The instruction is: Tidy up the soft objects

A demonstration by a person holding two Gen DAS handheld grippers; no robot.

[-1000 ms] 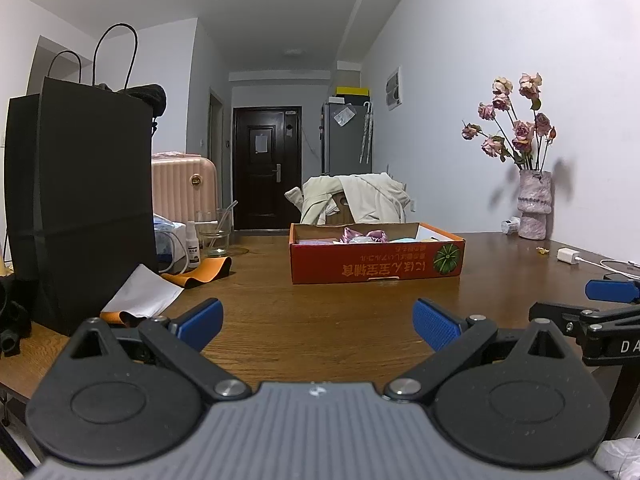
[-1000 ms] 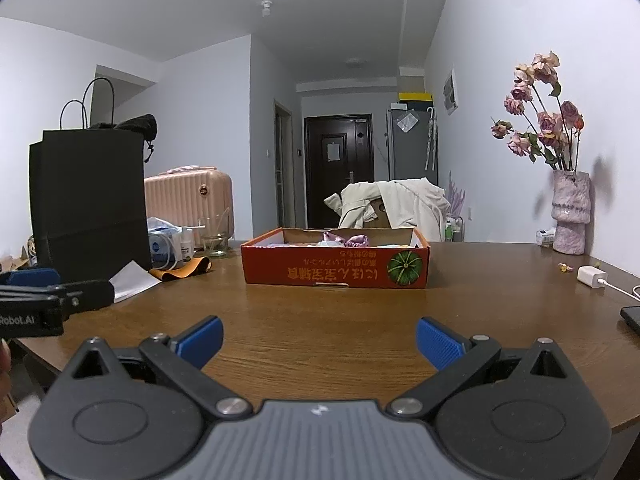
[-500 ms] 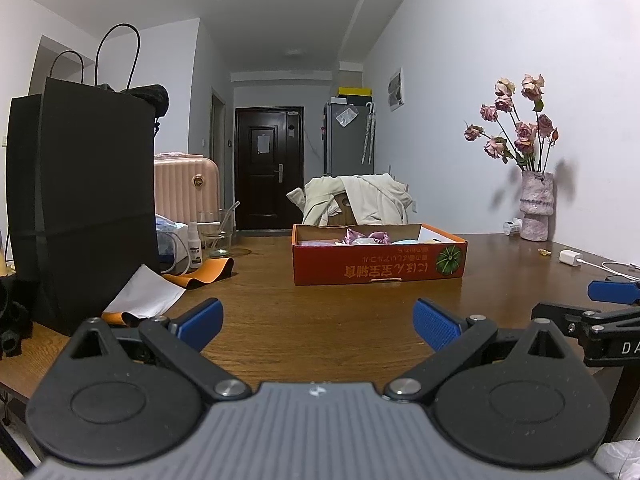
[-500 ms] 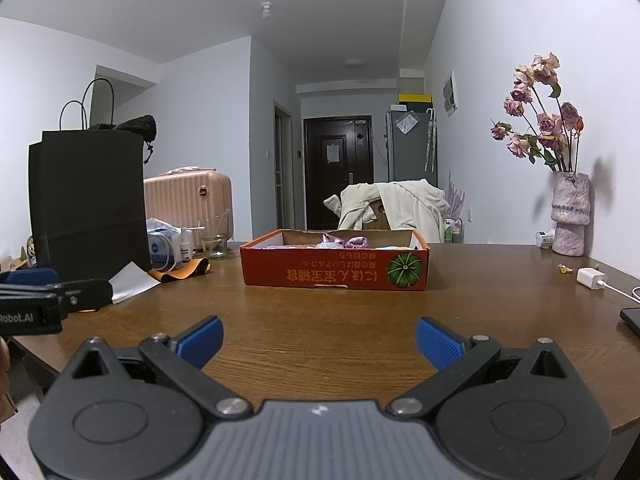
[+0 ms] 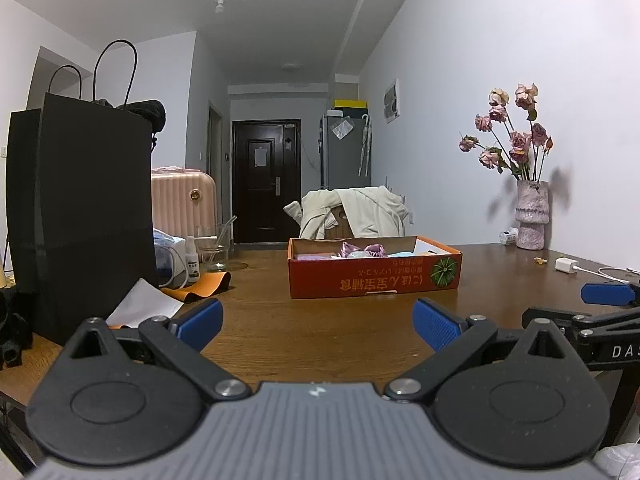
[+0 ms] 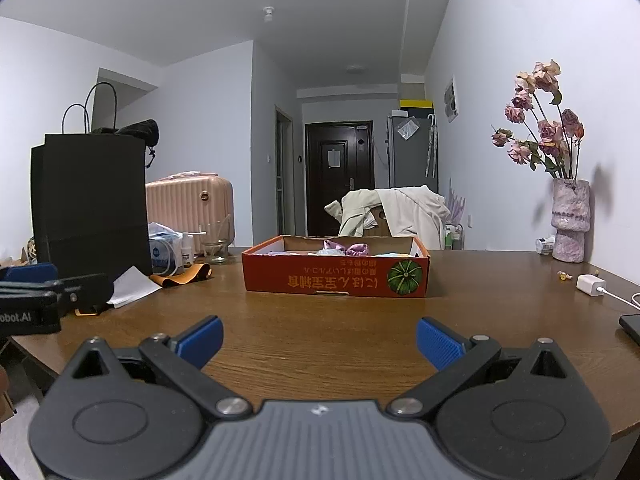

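A white-walled flat with a dark door at the far end of the hall, and a brown wooden surface (image 5: 320,332) in front of me; at its middle stands a shallow orange cardboard box (image 5: 374,274), and inside it I can make out soft objects (image 5: 362,249), a crumpled purple fabric piece among pale pink and light blue ones, lying low behind the near wall; a black paper bag (image 5: 86,208) stands at the left edge, a vase of dried roses (image 5: 530,216) at the right against the wall, and a white charger (image 6: 591,283) near it; my left tongs (image 5: 318,320) hang spread wide with nothing between the blue pads, and my right tongs (image 6: 320,338) likewise gape wide and hold nothing; both sit at the near edge, well apart from the box; the scene fits either soft pieces waiting in the box to be sorted, or pieces already gathered there, and I cannot say which from here; I judge that any reach would mean carrying the tongs forward over the box's near wall and pinching lightly, since such fabric bunches and slips.
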